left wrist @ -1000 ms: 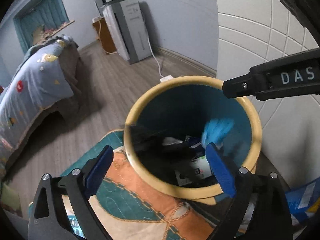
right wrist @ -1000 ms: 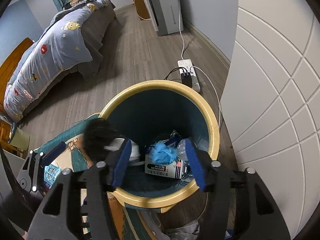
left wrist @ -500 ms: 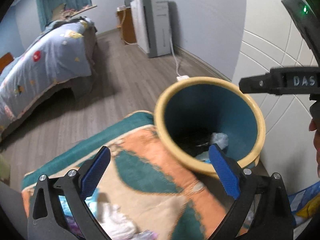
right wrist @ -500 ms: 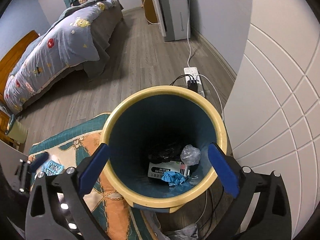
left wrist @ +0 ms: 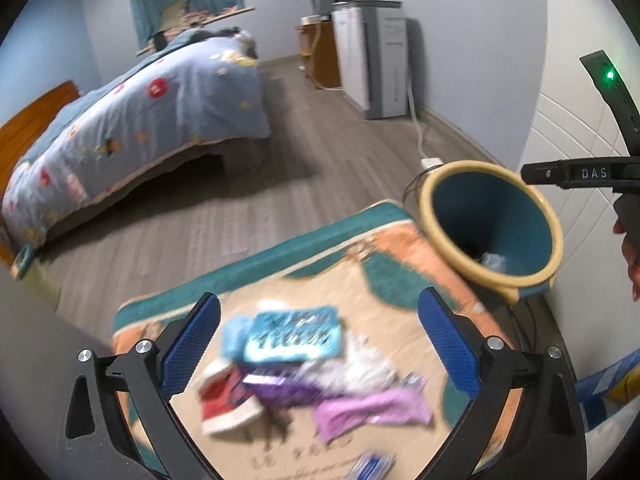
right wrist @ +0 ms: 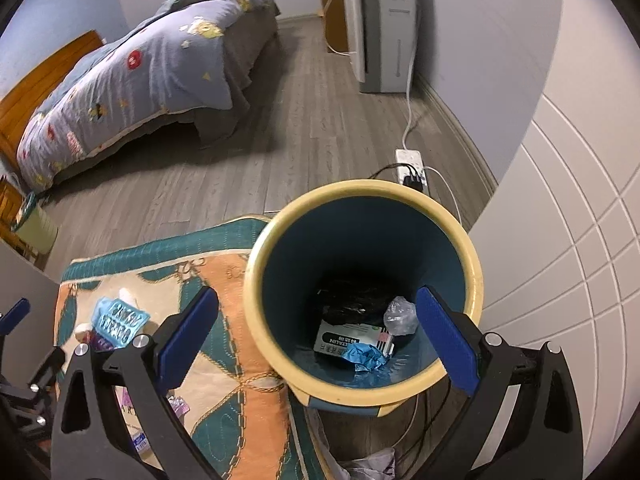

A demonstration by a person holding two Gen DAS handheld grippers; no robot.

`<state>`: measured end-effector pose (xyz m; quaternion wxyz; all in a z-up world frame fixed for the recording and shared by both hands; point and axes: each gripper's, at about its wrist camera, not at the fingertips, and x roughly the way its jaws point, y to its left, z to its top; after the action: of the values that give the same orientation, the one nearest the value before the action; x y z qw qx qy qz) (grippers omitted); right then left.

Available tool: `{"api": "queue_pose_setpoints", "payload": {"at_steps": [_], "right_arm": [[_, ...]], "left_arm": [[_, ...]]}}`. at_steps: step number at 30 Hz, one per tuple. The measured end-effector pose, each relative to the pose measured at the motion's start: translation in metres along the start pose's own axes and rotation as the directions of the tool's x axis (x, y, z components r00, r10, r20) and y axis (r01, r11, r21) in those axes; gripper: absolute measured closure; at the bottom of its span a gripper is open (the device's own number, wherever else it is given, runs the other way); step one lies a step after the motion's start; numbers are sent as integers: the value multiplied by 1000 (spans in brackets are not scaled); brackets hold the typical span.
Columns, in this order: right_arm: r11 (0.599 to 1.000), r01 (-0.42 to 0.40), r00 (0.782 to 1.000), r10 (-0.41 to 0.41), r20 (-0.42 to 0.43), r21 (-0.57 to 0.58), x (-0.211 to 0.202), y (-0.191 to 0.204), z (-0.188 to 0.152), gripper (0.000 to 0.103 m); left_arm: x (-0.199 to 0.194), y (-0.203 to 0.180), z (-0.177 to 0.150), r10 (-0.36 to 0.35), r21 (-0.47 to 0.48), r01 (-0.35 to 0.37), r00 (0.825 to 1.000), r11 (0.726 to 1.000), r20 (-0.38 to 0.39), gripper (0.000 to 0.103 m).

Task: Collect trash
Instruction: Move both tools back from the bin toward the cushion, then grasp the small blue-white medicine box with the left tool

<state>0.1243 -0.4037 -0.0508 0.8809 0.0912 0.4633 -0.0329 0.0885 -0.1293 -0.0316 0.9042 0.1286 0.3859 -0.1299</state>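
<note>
Trash point(left wrist: 304, 364) lies piled on rug point(left wrist: 372, 240) beside bin point(right wrist: 362, 292), which already holds a box, blue wad and clear wrap. L hand-held gripper point(left wrist: 318, 352) hangs over pile, jaws wide, nothing held, prob. lining up next pick. R hand-held gripper point(right wrist: 316, 340) over bin mouth, jaws wide, empty.

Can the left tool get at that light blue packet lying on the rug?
Probably yes. The left tool hangs open above the rug, and the light blue packet sits on top of the litter pile between its fingers with nothing covering it. The view is blurred, though.
</note>
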Motion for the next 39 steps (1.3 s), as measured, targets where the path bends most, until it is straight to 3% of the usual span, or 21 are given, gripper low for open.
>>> {"api": "queue_pose_setpoints", "payload": {"at_steps": [6, 10, 14, 17, 21, 27, 29, 31, 35, 37, 39], "right_arm": [[999, -4, 1000, 5, 23, -44, -12, 21, -2, 6], [996, -8, 999, 13, 52, -91, -20, 43, -7, 6], [990, 25, 999, -20, 44, -138, -20, 68, -13, 6], [987, 9, 1000, -4, 29, -161, -20, 87, -17, 6], [981, 50, 999, -46, 25, -190, -23, 108, -25, 6], [981, 1, 1000, -6, -25, -196, -18, 125, -35, 6], [981, -17, 999, 10, -33, -196, -17, 129, -37, 6], [981, -31, 999, 24, -43, -190, -16, 131, -37, 6], [981, -51, 997, 40, -61, -189, -13, 137, -39, 6], [979, -49, 997, 37, -64, -199, -12, 140, -39, 6], [977, -55, 997, 41, -71, -204, -10, 144, -41, 6]], "left_arm": [[-26, 34, -41, 11, -92, -14, 999, 996, -33, 5], [-20, 38, -71, -19, -147, 7, 997, 989, -74, 5], [-8, 24, -95, -35, -99, 24, 993, 995, -114, 5], [-3, 9, -112, -65, -44, 59, 989, 997, -133, 5], [2, -7, -130, -118, -8, 119, 981, 993, -153, 5], [22, -24, -156, -160, 67, 180, 959, 981, -235, 8], [28, -23, -160, -162, 74, 186, 953, 980, -257, 15], [35, -21, -162, -180, 63, 206, 941, 976, -286, 31], [40, -23, -163, -200, 84, 235, 931, 968, -305, 45], [41, -26, -164, -219, 103, 262, 924, 960, -313, 65], [41, -29, -165, -226, 123, 278, 919, 953, -323, 70]]}}
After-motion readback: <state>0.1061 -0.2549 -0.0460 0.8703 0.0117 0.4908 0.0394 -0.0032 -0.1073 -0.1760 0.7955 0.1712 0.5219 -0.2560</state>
